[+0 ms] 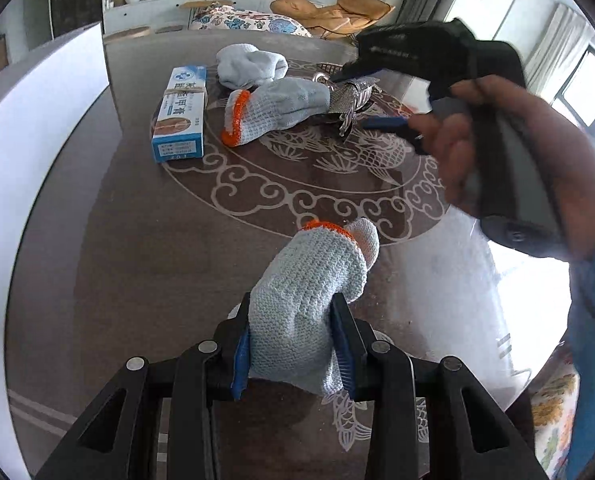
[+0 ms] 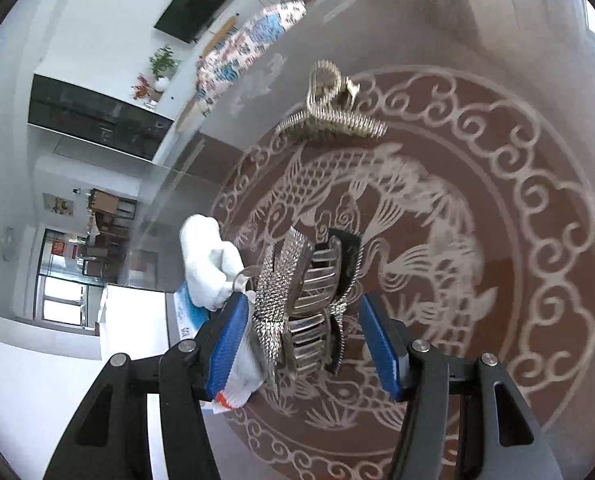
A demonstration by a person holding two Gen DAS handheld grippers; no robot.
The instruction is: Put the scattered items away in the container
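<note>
Gloves, a box and a rhinestone hair clip (image 2: 301,304) lie around the carp medallion (image 1: 337,160) etched in the glass table (image 1: 157,260). The left gripper (image 1: 293,344) pinches one knitted glove (image 1: 313,292) by its fingers, cuff hanging free just outside the medallion, likely so it can be carried off whole. The right gripper (image 2: 303,340) stands spread astride the hair clip on the medallion, pads not yet pressing, apparently lining up a grab. No container is clearly visible; a white wall left of the medallion may be it. Behind the medallion sit a patterned sofa and a television.
</note>
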